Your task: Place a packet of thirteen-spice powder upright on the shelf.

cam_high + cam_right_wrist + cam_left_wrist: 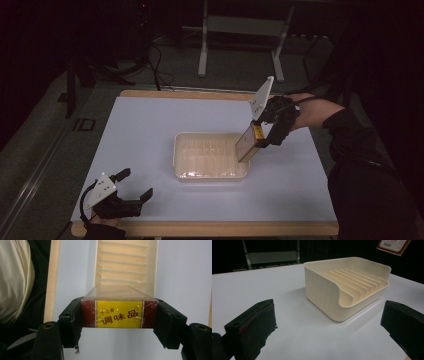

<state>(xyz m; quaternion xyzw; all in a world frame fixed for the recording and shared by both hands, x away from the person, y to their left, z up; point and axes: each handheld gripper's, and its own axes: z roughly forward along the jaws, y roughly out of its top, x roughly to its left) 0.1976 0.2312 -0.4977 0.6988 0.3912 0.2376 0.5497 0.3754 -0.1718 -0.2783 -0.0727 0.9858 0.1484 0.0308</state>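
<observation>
Right hand-held gripper (258, 138) clamps seasoning box (248, 142), tilted over slotted cream rack (210, 156), frame centre. Should align w/ one slot, lower slowly. Left hand-held gripper (136, 186) released, lower left.

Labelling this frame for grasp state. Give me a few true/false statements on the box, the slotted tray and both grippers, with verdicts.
1. The right gripper is shut on the box. True.
2. The box lies flat inside the tray. False: it is held tilted in the air over the tray's right end.
3. The left gripper holds the tray. False: its jaws are open with nothing between them, near the table's front left corner, apart from the tray.
4. The tray has parallel ribs inside. True.
5. The box end facing the right gripper's camera is yellow between dark red bands. True.
</observation>
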